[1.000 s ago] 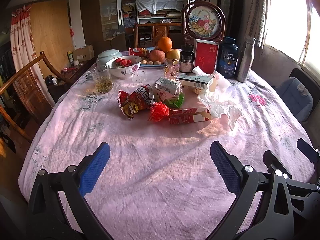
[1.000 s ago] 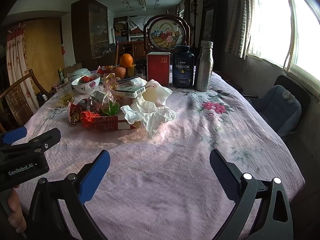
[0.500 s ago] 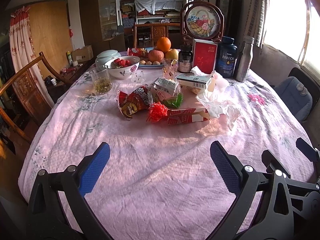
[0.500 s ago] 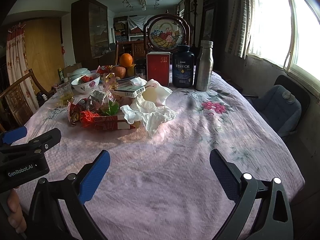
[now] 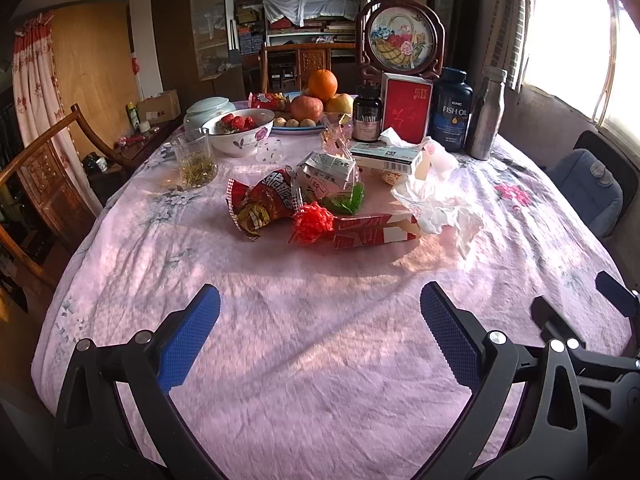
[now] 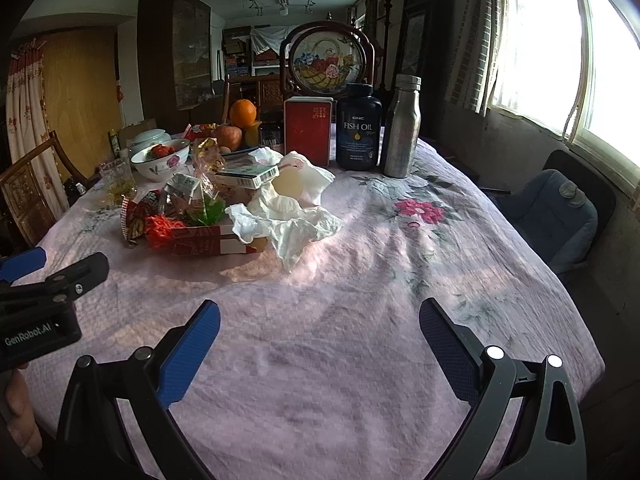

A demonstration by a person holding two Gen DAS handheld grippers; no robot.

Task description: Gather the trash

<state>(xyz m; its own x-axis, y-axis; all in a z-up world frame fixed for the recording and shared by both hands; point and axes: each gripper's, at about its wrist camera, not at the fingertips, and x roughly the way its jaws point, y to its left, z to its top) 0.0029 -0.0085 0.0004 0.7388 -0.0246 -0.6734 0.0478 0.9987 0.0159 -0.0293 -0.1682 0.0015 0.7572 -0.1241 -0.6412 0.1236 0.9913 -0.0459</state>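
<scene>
A heap of trash lies mid-table on the pink floral cloth (image 5: 320, 340): a red snack bag (image 5: 260, 204), a red shredded ribbon (image 5: 313, 224), a flattened red-and-white carton (image 5: 374, 231), a green wrapper (image 5: 346, 202), a small crumpled carton (image 5: 328, 172) and crumpled white tissues (image 5: 440, 204). In the right wrist view the same tissues (image 6: 288, 220) and red-and-white carton (image 6: 216, 240) lie ahead to the left. My left gripper (image 5: 320, 312) is open and empty, well short of the heap. My right gripper (image 6: 320, 320) is also open and empty, over bare cloth.
Behind the trash stand a strawberry bowl (image 5: 236, 130), a glass of tea (image 5: 196, 160), a fruit plate with an orange (image 5: 323, 83), a red box (image 5: 406, 110), a fish oil bottle (image 5: 452, 114), a steel bottle (image 5: 486, 116) and a framed round picture (image 5: 400, 38). A padded chair (image 6: 556, 216) stands at right.
Both grippers stay open and nearly still. The left view has edged very slightly toward the trash heap.
</scene>
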